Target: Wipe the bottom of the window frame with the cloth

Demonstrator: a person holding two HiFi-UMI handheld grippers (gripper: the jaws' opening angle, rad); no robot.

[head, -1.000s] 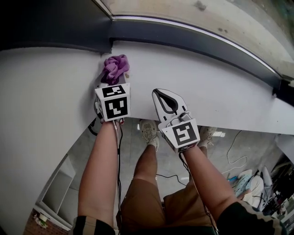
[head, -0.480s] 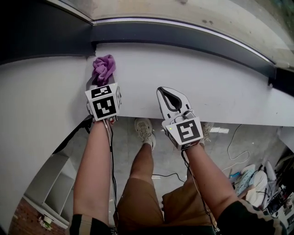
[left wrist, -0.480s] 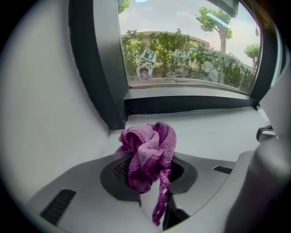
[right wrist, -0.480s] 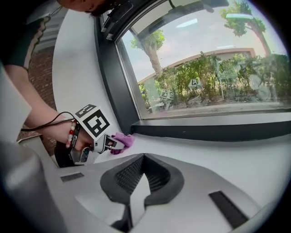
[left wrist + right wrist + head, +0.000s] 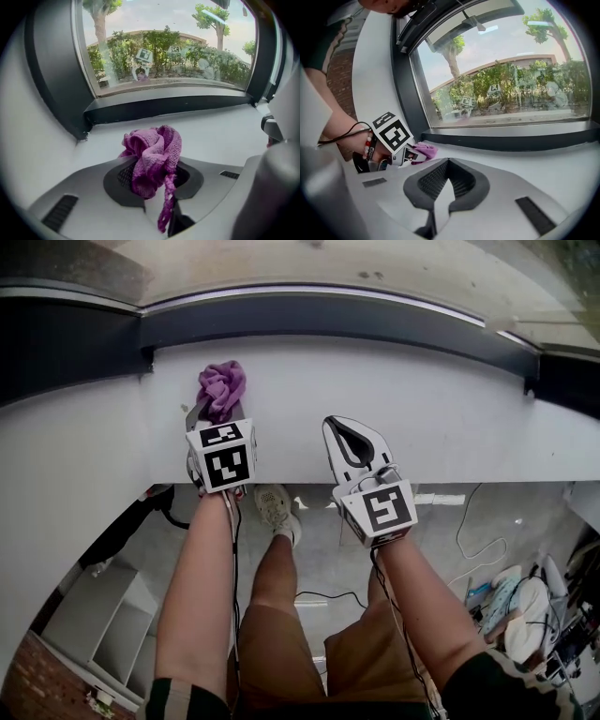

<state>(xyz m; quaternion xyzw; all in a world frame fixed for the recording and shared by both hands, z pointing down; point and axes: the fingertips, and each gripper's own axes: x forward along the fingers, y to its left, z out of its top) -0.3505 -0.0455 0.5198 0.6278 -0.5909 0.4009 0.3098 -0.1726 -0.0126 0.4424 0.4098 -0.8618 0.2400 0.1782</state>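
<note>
1. Purple knitted cloth (image 5: 222, 388), bunched into a loose ball, is pinched in your left gripper (image 5: 214, 412). The jaws are closed on its lower folds.
2. In the left gripper view, the cloth (image 5: 152, 157) bulges up over the jaw tips of that gripper (image 5: 152, 183), and one thin strand hangs down between the jaws.
3. The cloth is on the near side of the dark grey bottom rail of the window frame (image 5: 164, 105). It is near the rail but not touching it.
4. Seen from your head view, the cloth is close to the left end of that rail (image 5: 328, 320), over the flat white sill (image 5: 469, 427) that runs along the rail's near side. No view shows whether the cloth rests on the sill.
5. Your right gripper (image 5: 345, 427) is also on the near side of the rail, further toward its middle than the left gripper and apart from it.
6. In the right gripper view, that gripper (image 5: 447, 161) has its jaw tips pressed together with nothing between them, and they point toward the rail (image 5: 511, 140).
7. That same view shows the cloth (image 5: 425, 150) well off toward the rail's left end.
8. Above the rail, the clear glass pane (image 5: 168, 42) shows green trees outside.
</note>
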